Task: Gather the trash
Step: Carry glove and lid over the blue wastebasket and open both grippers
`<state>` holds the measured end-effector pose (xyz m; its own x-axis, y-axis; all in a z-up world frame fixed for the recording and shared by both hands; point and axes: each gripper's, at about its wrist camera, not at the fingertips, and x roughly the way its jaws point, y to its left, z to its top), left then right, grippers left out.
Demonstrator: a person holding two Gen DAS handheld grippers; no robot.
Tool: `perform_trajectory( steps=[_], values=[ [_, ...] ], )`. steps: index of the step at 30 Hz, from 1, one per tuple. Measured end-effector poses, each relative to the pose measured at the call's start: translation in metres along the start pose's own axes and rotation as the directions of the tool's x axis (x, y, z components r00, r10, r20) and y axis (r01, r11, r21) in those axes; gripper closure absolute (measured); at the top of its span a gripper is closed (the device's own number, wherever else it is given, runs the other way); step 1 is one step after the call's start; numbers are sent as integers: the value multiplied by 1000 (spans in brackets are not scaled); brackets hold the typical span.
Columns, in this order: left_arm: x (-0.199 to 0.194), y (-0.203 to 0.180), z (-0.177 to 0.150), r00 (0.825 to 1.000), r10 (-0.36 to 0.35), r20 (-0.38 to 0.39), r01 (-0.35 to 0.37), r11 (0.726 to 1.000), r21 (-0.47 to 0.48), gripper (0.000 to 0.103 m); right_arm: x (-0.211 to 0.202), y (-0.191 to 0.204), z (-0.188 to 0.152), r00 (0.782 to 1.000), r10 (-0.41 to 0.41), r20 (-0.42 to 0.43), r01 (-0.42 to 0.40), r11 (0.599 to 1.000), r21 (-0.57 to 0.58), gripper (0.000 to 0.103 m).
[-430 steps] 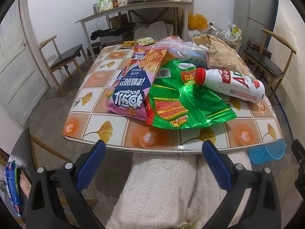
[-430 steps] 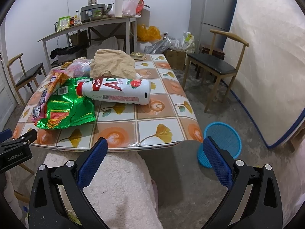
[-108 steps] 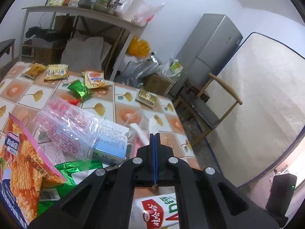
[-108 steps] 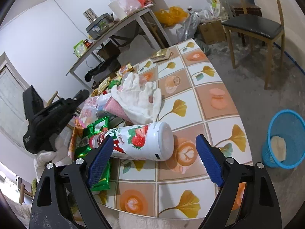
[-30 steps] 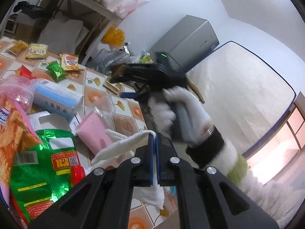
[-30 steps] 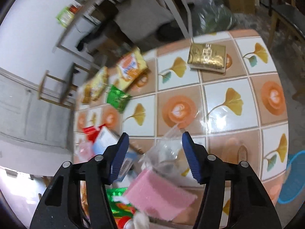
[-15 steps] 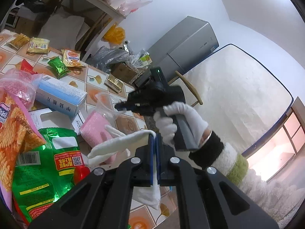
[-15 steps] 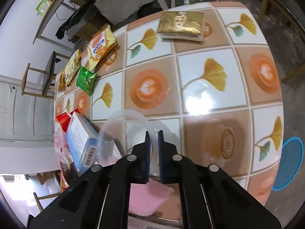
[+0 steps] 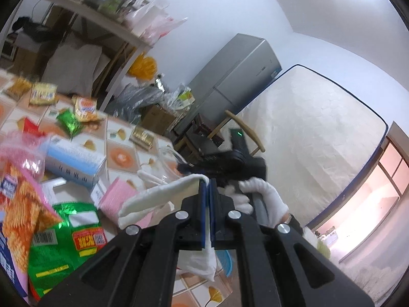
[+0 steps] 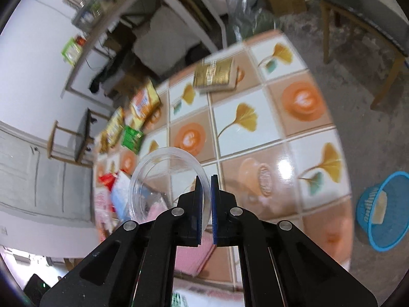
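My left gripper (image 9: 207,186) is shut on a white glove (image 9: 158,194) and holds it above the tiled table (image 9: 120,157). My right gripper (image 10: 207,181) is shut on the rim of a clear plastic cup (image 10: 163,174) and holds it lifted over the table (image 10: 301,153). The right gripper and the gloved hand holding it (image 9: 263,197) show in the left wrist view, just past the glove, with the cup (image 9: 170,161) at its tip. A blue trash basket (image 10: 378,212) stands on the floor at the table's right, with a crumpled tan item inside.
Snack bags (image 9: 33,209), a blue-white box (image 9: 74,163), a pink pack (image 9: 117,197) and small wrappers (image 10: 143,102) litter the table. A gold packet (image 10: 217,74) lies near its far edge. A wooden chair (image 10: 363,15), a fridge (image 9: 235,76) and a mattress (image 9: 319,140) stand to the right.
The right gripper has lifted the clear cup off the table and swung toward the basket side. The left gripper still holds the glove, slightly shifted.
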<state>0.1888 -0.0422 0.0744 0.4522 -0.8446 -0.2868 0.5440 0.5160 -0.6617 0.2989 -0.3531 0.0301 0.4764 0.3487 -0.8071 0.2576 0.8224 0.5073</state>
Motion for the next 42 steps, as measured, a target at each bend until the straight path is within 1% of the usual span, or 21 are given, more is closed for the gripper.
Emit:
perform_trajectory(
  steps=[2,6,8,11,13,16,20,22,25,28,29,30,31,32,33,36,37,38,40,41,42],
  values=[
    [-1,-10,7,999,-35,5,35,999,19,101,-30,-8,-7,998,19,54,-20,1000,4,98],
    [7,-29,16,992,-120,-30,121,992,38,101,-89,-32,-30,986,37,161,-40,999,17,98],
    [16,-42,18,987,-153,-56,156,987,50,101,-123,-54,-49,975,37,218,-47,998,41,98],
    [35,-67,15,973,-206,-108,215,974,74,101,-158,-88,-79,960,13,278,-41,995,95,98],
    [53,-84,11,955,-250,-162,265,961,79,101,-178,-117,-102,952,-18,306,-29,989,148,99],
    [88,-115,-1,915,-305,-263,338,937,89,101,-199,-164,-139,940,-80,333,-6,968,249,98],
    [150,-154,-32,855,-322,-406,387,918,89,101,-212,-222,-178,927,-144,346,0,923,385,98],
    [187,-170,-55,818,-308,-486,394,915,84,101,-211,-255,-197,922,-183,341,6,888,460,98],
    [231,-186,-88,780,-258,-570,376,922,98,101,-204,-295,-218,917,-243,315,35,838,545,98],
    [282,-199,-130,736,-182,-652,335,935,117,101,-189,-329,-230,918,-283,279,57,789,611,98],
    [303,-202,-146,716,-150,-681,320,939,129,101,-182,-342,-233,919,-294,264,65,772,633,98],
    [317,-204,-158,704,-123,-699,306,941,142,101,-174,-354,-235,921,-300,248,69,754,653,98],
    [330,-206,-170,690,-101,-717,296,943,152,101,-172,-364,-239,922,-304,240,72,743,665,98],
    [348,-209,-186,668,-72,-741,286,944,166,101,-166,-376,-241,923,-312,225,79,726,683,98],
    [359,-212,-196,655,-50,-754,281,942,182,101,-159,-387,-242,925,-315,212,81,711,699,98],
    [392,-216,-224,634,22,-773,268,931,246,101,-145,-416,-239,928,-319,191,80,674,735,98],
    [405,-217,-232,635,54,-771,262,923,281,101,-144,-421,-238,928,-323,188,81,666,742,98],
    [413,-220,-237,639,79,-766,255,917,307,101,-140,-429,-234,926,-331,184,85,655,750,94],
    [432,-219,-249,635,133,-761,236,904,355,89,-133,-445,-231,922,-337,189,79,643,762,81],
    [438,-219,-253,633,150,-759,228,901,368,67,-129,-451,-232,923,-333,195,70,643,762,66],
    [441,-216,-255,637,174,-751,211,898,387,54,-121,-459,-231,920,-335,201,66,640,766,59]
  ],
)
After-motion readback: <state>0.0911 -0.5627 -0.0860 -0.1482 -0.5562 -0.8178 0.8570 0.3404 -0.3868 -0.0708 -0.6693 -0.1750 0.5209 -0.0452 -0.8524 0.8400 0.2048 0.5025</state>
